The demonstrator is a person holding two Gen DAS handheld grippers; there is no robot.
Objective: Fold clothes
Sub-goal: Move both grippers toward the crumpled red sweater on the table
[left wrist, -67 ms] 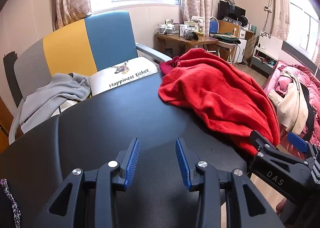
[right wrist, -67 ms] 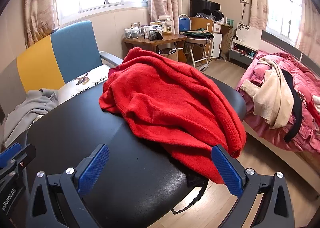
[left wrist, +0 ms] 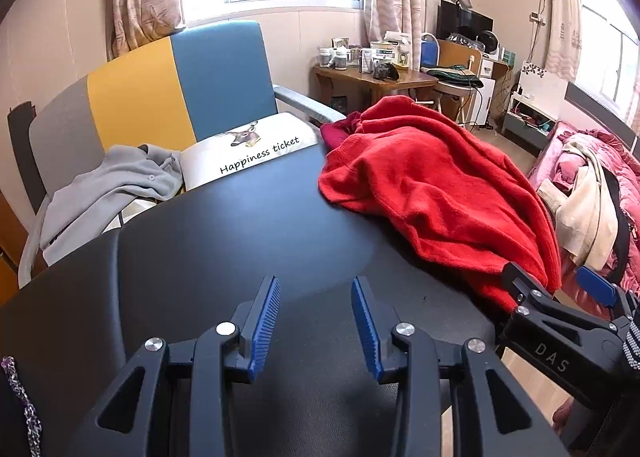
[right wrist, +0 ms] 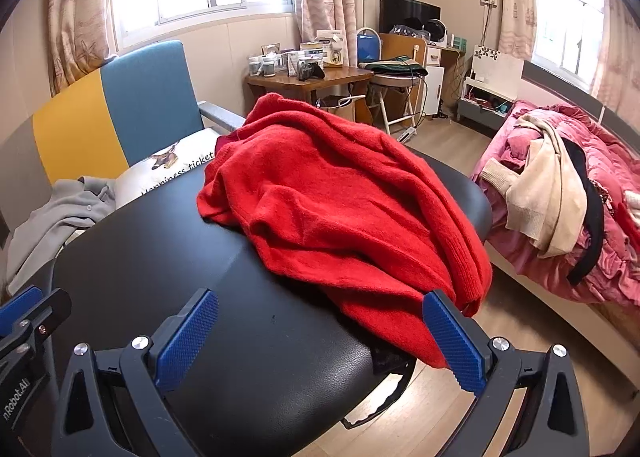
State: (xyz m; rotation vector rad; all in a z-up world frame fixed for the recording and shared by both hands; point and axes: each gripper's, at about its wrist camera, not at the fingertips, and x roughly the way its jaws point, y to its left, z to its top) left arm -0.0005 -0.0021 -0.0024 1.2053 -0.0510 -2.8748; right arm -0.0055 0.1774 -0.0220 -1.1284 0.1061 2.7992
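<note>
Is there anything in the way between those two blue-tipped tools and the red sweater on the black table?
Nothing visible. Only bare black table lies between the right tool and the red sweater, whose hem hangs just ahead of its right finger. The left tool also faces open tabletop.

Left gripper (left wrist: 316, 323): jaws parted by a narrow gap, nothing between the blue pads (left wrist: 265, 323), level and pointing forward. Right gripper (right wrist: 320, 341): jaws spread wide, nothing held, positioned just beside the left.

Sweater (right wrist: 340, 217) on table (right wrist: 168, 257), far right part, hanging over its right edge. Chair (left wrist: 180, 89) behind table, left; pillow (left wrist: 248, 153) on its seat. Bed (right wrist: 560, 197) right.
</note>
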